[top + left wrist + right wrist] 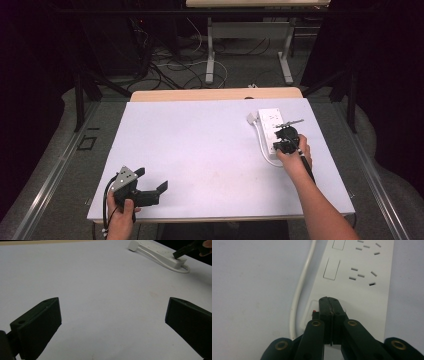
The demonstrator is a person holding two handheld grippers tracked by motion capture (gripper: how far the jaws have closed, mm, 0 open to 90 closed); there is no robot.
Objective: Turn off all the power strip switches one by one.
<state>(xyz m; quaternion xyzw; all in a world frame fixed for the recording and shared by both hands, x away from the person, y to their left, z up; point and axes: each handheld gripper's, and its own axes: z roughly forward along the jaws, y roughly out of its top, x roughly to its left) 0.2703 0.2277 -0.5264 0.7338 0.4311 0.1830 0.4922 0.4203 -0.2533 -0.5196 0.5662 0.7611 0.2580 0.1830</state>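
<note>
A white power strip (269, 125) (160, 251) (362, 285) lies at the table's right side, its sockets facing up. My right gripper (280, 145) (329, 300) is shut with nothing between the jaws. Its joined tips rest on the clear rocker switch (313, 312) at the strip's near end, where a red spot shows. In the left gripper view that gripper (182, 251) comes down onto the strip's end. My left gripper (151, 179) (113, 301) hovers near the front left edge, jaws open wide over bare table.
The strip's white cable (298, 290) runs along its side to a white plug (251, 118) (133, 245) at the far end. The white tabletop (200, 145) ends close in front of both hands. Beyond it are loose floor cables and another table's legs (210, 55).
</note>
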